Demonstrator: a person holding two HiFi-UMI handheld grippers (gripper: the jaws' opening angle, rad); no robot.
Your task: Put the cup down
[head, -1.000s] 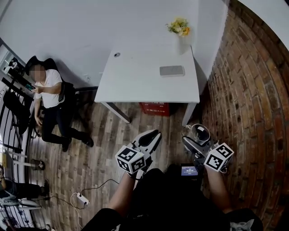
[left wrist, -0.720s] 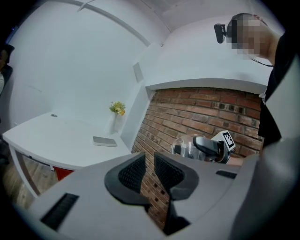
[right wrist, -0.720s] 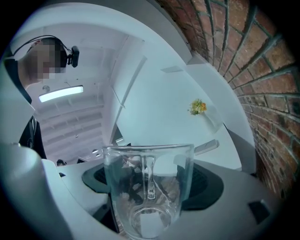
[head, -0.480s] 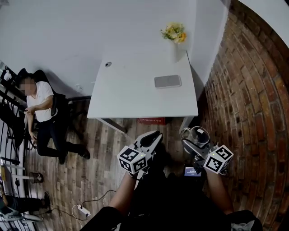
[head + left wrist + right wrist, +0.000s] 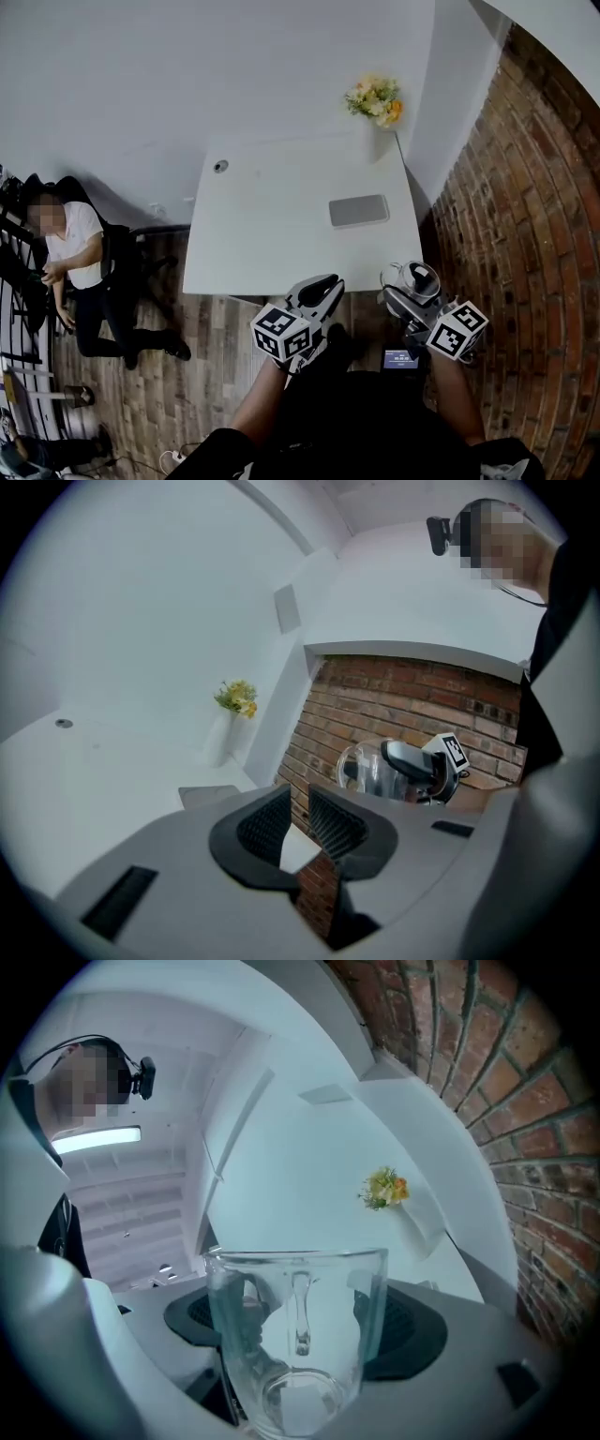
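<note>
A clear glass cup (image 5: 418, 276) with a handle hangs in the air at the white table's (image 5: 272, 234) near right corner. My right gripper (image 5: 411, 291) is shut on it. In the right gripper view the dark pads (image 5: 405, 1327) press on both sides of the cup (image 5: 298, 1335), which stands upright with its handle on the far side. My left gripper (image 5: 323, 287) hovers by the table's front edge, to the left of the cup. Its jaws (image 5: 300, 817) are drawn to a thin slit with nothing between them. The left gripper view shows the cup (image 5: 366, 769) at the right.
A vase of yellow flowers (image 5: 377, 98) stands at the table's far right corner. A flat grey slab (image 5: 358, 210) lies on its right side and a small round hole (image 5: 220, 166) is at far left. A brick wall (image 5: 525, 234) runs along the right. A seated person (image 5: 70, 248) is at left.
The table has come nearer in the head view, and both grippers now sit at its front edge. The cup stays in the right gripper.
</note>
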